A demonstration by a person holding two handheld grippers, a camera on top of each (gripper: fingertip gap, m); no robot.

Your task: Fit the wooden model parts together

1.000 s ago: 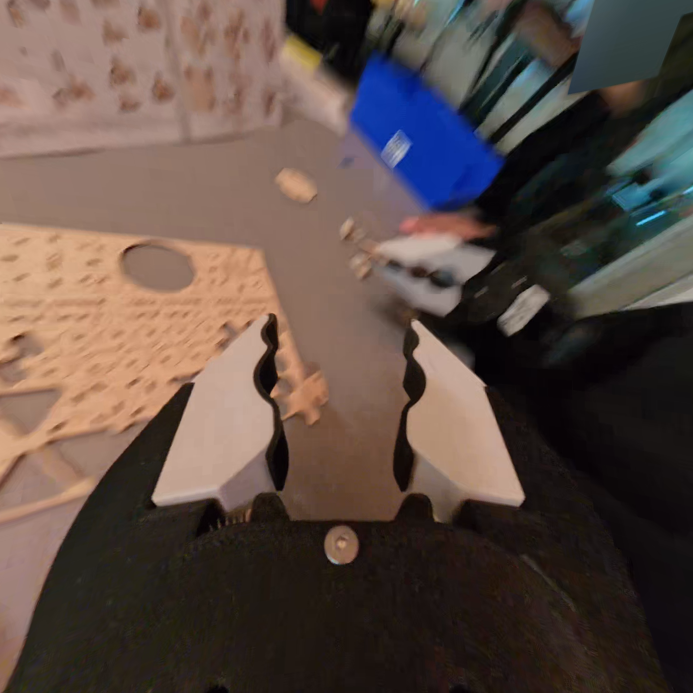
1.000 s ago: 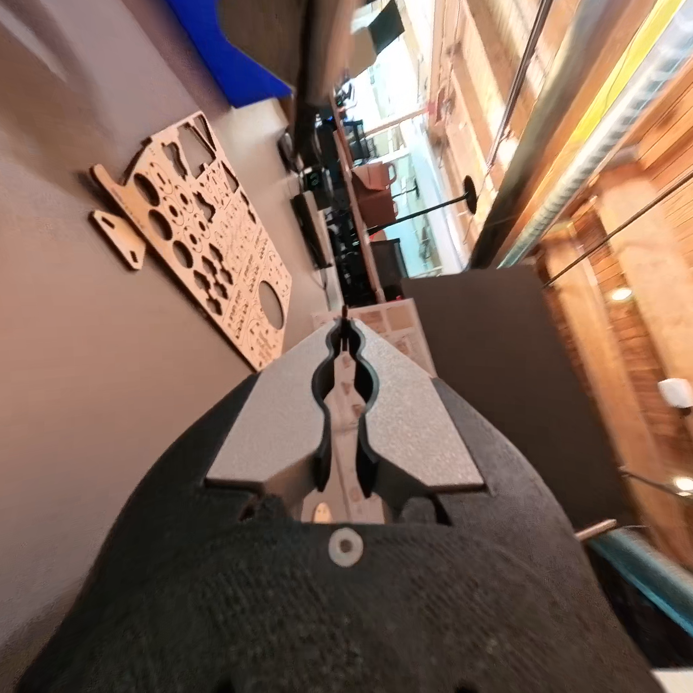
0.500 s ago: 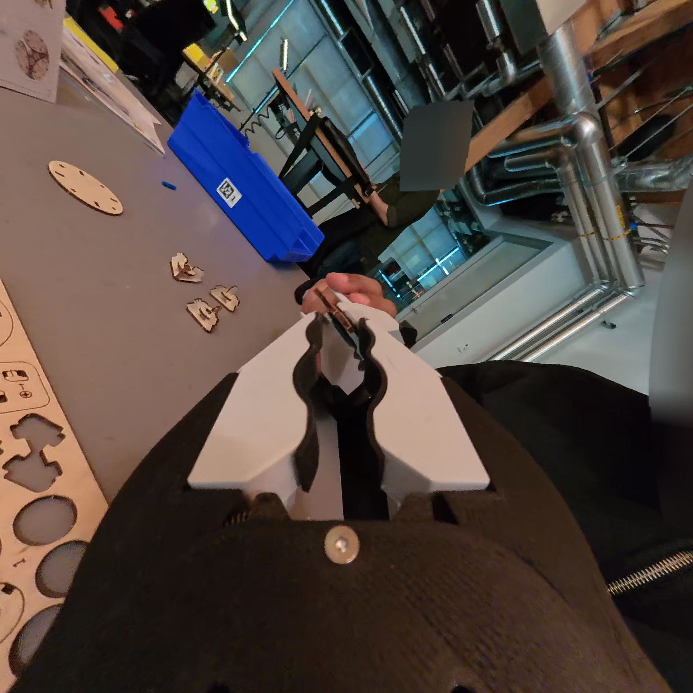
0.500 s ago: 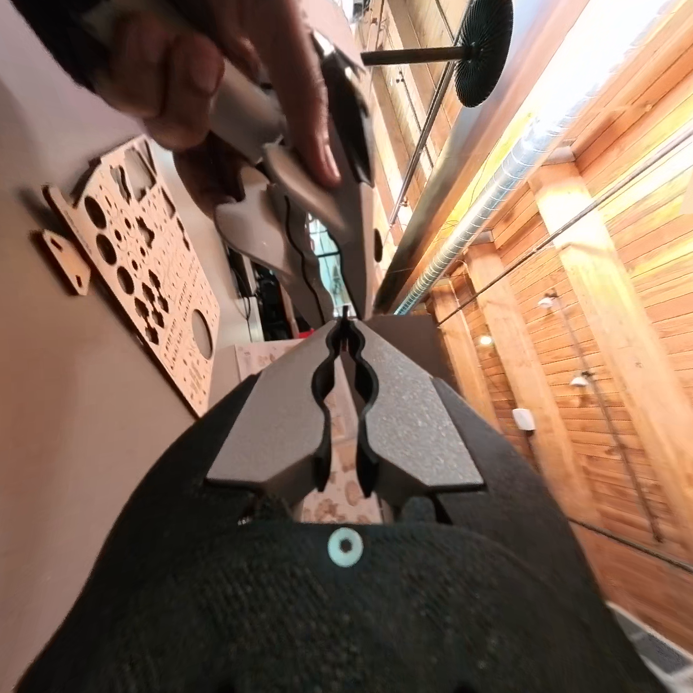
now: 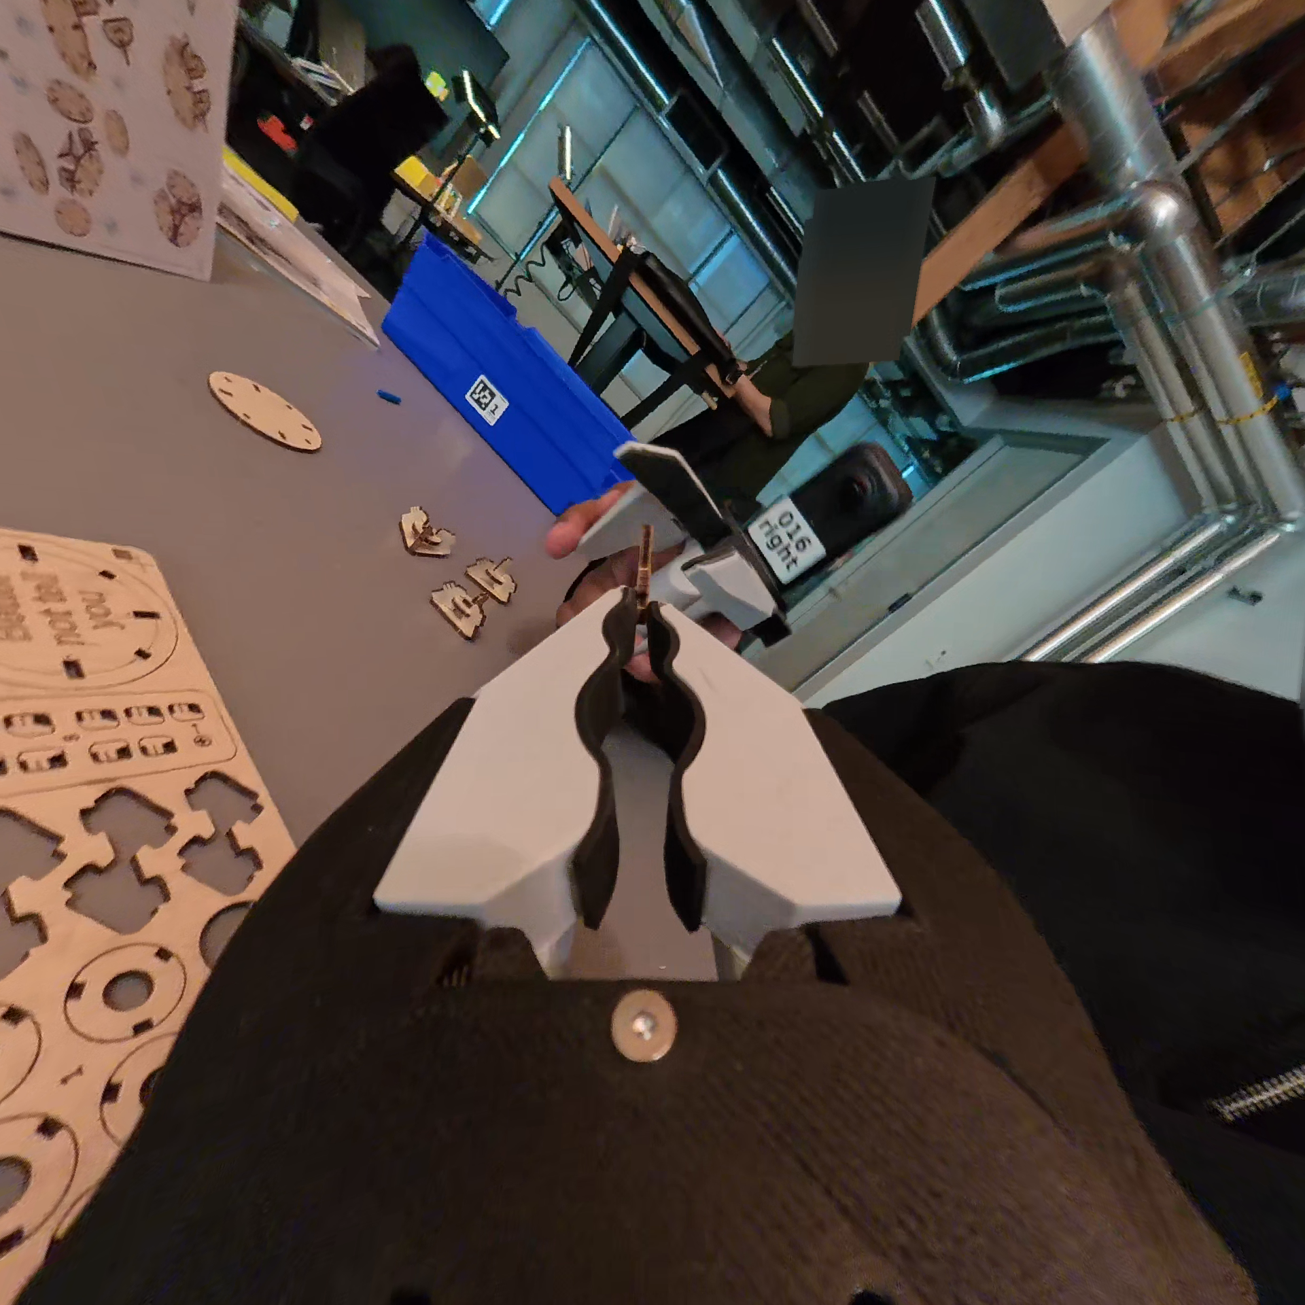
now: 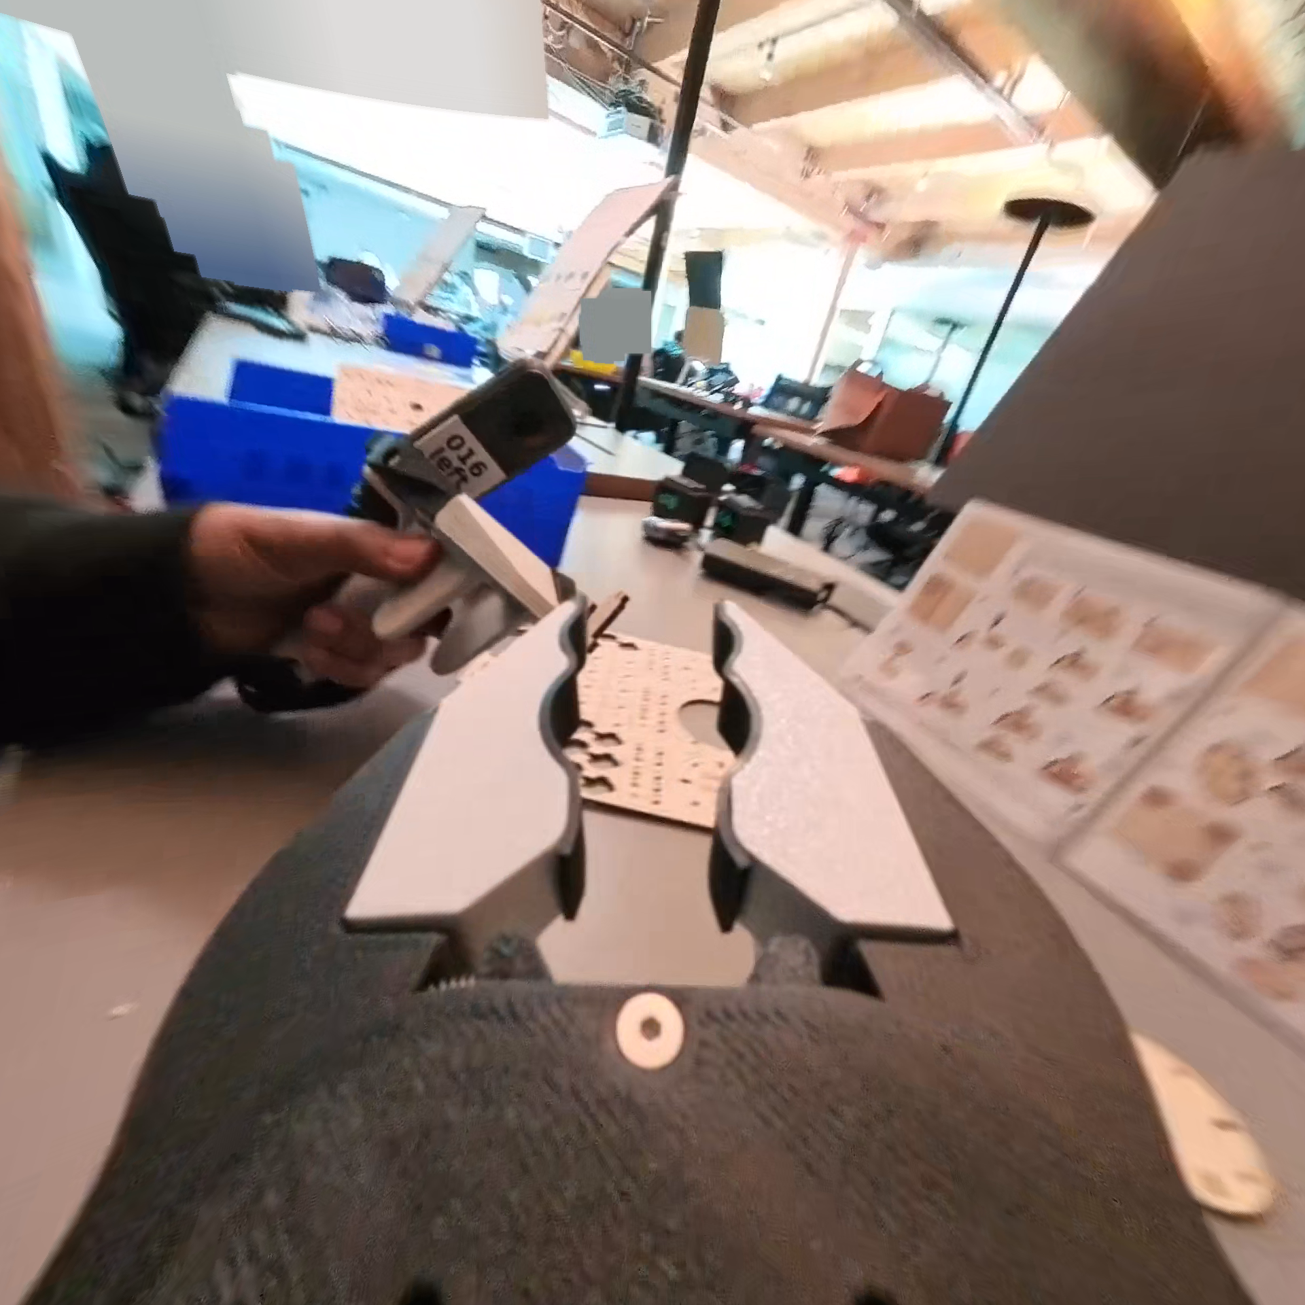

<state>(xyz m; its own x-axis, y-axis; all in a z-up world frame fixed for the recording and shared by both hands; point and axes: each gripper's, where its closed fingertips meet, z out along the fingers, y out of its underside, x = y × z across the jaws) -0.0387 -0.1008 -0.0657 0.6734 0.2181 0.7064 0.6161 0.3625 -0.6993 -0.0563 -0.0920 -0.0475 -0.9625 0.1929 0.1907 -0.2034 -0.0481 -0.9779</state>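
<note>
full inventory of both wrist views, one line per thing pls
Wooden disc: 1, tan, on grey table.
Small wooden assemblies: 3, tan, mid-table.
Cut-out plywood sheet: 1, tan, table left.
Blue bin: 1, table's far edge.
Printed picture sheets: white, table's right.
Thin wooden piece: 1, tan, clamped at left fingertips.
Left gripper: shut on the piece.
Right gripper: open, empty.
</note>
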